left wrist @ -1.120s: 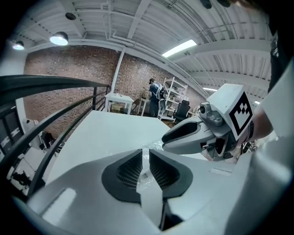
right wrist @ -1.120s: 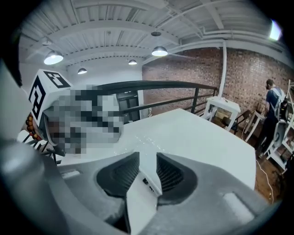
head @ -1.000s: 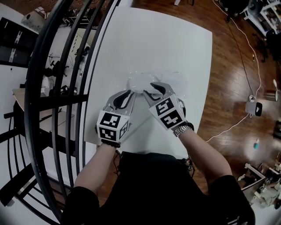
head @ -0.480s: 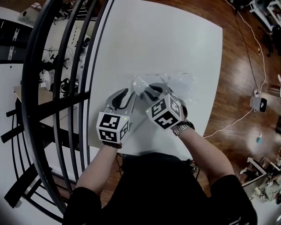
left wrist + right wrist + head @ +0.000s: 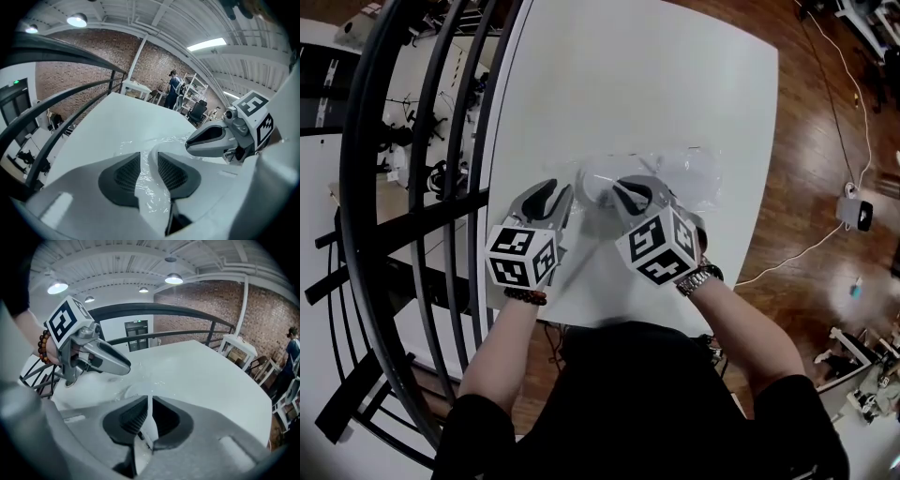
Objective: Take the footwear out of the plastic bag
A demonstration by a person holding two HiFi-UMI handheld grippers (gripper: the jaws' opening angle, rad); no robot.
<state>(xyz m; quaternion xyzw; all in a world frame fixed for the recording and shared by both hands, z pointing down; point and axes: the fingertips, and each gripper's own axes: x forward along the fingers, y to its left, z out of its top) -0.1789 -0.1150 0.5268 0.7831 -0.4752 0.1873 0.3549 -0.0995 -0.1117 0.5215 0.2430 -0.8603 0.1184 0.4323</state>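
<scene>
A clear plastic bag (image 5: 661,173) lies crumpled on the white table (image 5: 628,75); something pale shows through it, too faint to make out as footwear. My left gripper (image 5: 561,199) is at the bag's near left end. Its jaws are opening, with a strip of film (image 5: 143,176) loose in the gap between the pads. My right gripper (image 5: 623,192) sits at the bag's near edge, its jaws closing, and a thin fold of film (image 5: 149,416) is pinched between its pads. Each gripper shows in the other's view: the right gripper (image 5: 211,139), the left gripper (image 5: 110,363).
A black curved railing (image 5: 422,187) runs along the table's left side. Wooden floor (image 5: 825,141) lies to the right, with a white cable (image 5: 787,267) and a small white device (image 5: 860,214). A person (image 5: 174,89) stands far off by shelves.
The left gripper has shifted left and its jaws have parted. The right gripper's jaws have come together on the bag's film.
</scene>
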